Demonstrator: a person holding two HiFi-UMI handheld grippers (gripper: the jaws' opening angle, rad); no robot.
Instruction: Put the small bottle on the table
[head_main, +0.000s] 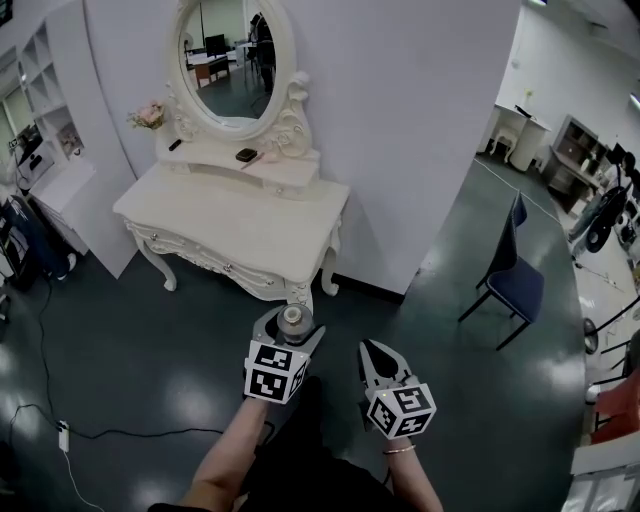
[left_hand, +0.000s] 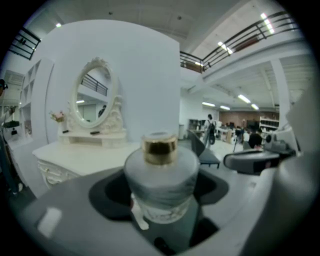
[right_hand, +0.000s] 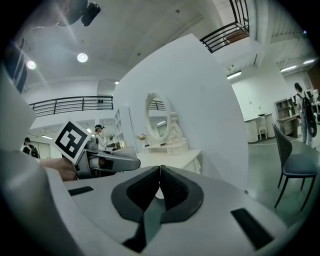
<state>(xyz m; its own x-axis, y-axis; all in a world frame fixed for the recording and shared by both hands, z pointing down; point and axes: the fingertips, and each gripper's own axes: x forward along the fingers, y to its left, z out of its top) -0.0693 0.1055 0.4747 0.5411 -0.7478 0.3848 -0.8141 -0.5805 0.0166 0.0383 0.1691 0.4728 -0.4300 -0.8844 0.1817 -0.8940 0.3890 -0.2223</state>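
A small frosted-glass bottle (left_hand: 160, 180) with a gold cap stands upright between the jaws of my left gripper (head_main: 292, 324), which is shut on it. In the head view the small bottle (head_main: 293, 320) hangs above the dark floor, just in front of the white dressing table (head_main: 235, 225). The same dressing table (left_hand: 80, 155) lies ahead and to the left in the left gripper view. My right gripper (head_main: 376, 356) floats beside the left one, shut, with nothing between its pads (right_hand: 160, 187).
An oval mirror (head_main: 228, 60) stands on the table's raised shelf, with pink flowers (head_main: 148, 115) and small dark items (head_main: 245, 155) there. A blue chair (head_main: 515, 275) stands to the right. White shelving (head_main: 45, 95) and a floor cable (head_main: 60, 435) lie left.
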